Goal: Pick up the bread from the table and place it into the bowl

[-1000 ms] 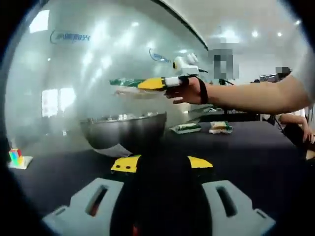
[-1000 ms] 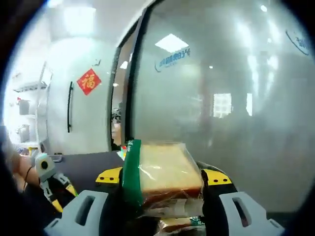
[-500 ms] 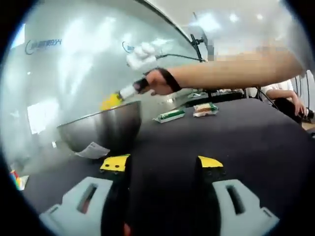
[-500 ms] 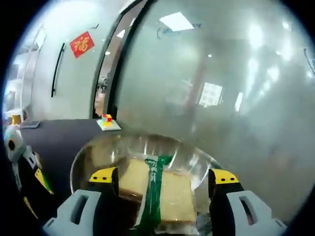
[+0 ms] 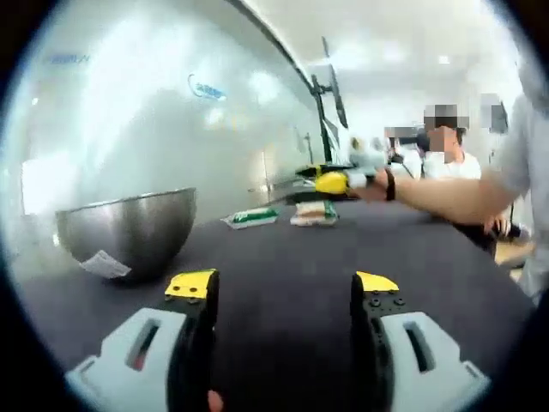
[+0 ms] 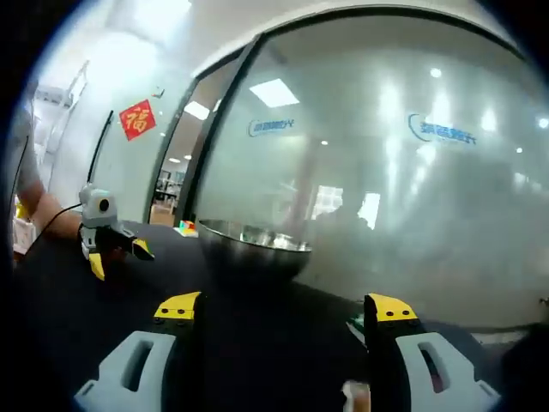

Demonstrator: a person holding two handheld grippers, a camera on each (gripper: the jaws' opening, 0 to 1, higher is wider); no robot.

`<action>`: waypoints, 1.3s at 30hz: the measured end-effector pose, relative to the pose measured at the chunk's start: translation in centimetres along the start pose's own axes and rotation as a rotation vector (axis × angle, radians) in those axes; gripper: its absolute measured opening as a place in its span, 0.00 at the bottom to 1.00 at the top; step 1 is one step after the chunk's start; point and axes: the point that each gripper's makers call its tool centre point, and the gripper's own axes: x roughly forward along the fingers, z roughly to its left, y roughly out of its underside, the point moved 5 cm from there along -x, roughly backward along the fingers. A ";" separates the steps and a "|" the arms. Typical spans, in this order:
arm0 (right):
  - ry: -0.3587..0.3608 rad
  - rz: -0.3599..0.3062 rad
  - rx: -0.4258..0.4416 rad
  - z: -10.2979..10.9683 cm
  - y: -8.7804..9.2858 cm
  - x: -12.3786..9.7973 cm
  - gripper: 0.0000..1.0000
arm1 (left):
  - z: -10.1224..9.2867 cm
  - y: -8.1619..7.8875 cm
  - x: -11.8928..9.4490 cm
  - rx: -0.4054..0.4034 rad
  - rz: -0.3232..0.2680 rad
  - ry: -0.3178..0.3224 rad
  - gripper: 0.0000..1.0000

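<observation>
Two wrapped bread packs (image 5: 314,212) lie on the dark counter (image 5: 283,275) well beyond the steel bowl (image 5: 127,230). My right tool (image 6: 283,311) is spread wide and holds nothing, and my left tool (image 5: 283,285) is likewise wide and bare.

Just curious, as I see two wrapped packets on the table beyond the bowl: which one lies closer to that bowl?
The green-banded packet, the one nearer the bowl; the other packet lies beyond it, nearer the person's outstretched arm.

— Where's the bowl (image 5: 129,230)?
— Steel, upright on my dark worktop (image 5: 283,266), a white label on its side.
— Any bread (image 5: 314,212)?
— Two wrapped packs lie side by side, well beyond it.
</observation>
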 end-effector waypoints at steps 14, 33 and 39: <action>0.108 -0.220 -0.054 -2.1 -1.7 -6.1 0.61 | 0.2 -4.9 22.7 -0.183 -0.137 -0.098 0.72; 0.126 -0.308 0.066 -4.4 -2.9 -7.1 0.57 | 7.3 -0.2 36.3 0.085 0.200 -0.188 0.78; 0.104 -0.349 0.062 -4.1 -3.6 -7.3 0.57 | 8.4 2.1 36.8 -0.020 0.321 -0.216 0.53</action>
